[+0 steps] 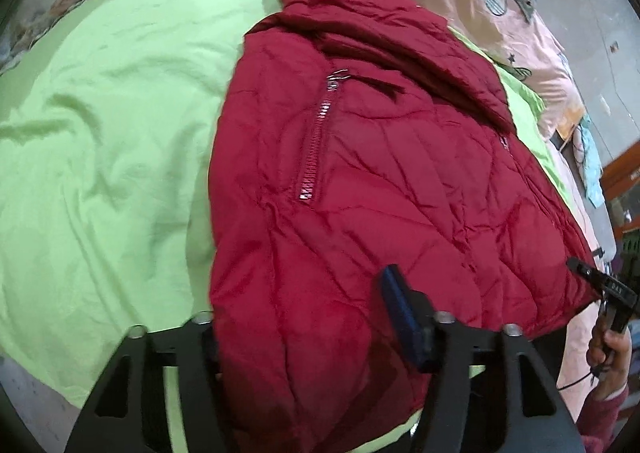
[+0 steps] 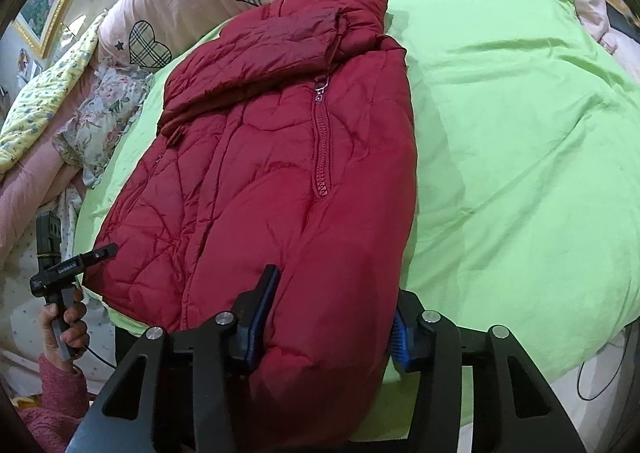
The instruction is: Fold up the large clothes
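Red puffer jacket [image 2: 280,173] lies on the green sheet [image 2: 520,133] of the bed, already narrowed lengthwise, one sleeve [image 2: 272,41] folded across the chest, zip up. Left gripper [image 1: 304,337] and right gripper [image 2: 332,317] each pinch a bottom hem corner, jaws partly closed on the padding. Judged remaining: fold hem up toward the collar [image 2: 360,13], tidy.
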The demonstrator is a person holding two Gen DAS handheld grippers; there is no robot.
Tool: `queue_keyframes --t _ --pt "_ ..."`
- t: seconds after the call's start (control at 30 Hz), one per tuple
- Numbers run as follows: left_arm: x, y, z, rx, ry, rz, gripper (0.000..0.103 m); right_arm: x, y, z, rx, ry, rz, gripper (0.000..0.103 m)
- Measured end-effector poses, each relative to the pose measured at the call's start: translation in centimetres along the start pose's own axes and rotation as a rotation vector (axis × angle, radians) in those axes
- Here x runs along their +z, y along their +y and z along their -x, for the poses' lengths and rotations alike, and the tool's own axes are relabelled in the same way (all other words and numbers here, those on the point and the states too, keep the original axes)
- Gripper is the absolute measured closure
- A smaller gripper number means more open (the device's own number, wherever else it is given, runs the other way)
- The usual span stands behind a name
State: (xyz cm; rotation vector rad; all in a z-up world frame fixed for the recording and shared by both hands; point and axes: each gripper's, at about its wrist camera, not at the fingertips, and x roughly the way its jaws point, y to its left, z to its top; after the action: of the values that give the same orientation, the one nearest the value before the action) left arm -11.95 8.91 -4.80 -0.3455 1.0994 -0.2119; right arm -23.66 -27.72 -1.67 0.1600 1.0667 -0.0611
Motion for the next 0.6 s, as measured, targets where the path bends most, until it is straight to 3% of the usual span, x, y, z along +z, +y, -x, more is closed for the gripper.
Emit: queue_keyframes --t 0.07,0.17,0.6 --pt "-0.1 -0.4 0.4 0.011 -0.016 -0.021 0.075 -0.2 0.0 0.2 0.014 -0.008 -0.001 0.064" --pt "-0.2 -0.9 1.1 0.01 -0.031 -0.035 0.083 -0.5 0.4 0.6 0.022 -0.026 0.026 0.072" --pt "-1.6 -2.6 5.9 -0.01 -0.104 -0.118 0.089 0.1 -0.1 3.7 0.171 -0.081 0.056 0.079"
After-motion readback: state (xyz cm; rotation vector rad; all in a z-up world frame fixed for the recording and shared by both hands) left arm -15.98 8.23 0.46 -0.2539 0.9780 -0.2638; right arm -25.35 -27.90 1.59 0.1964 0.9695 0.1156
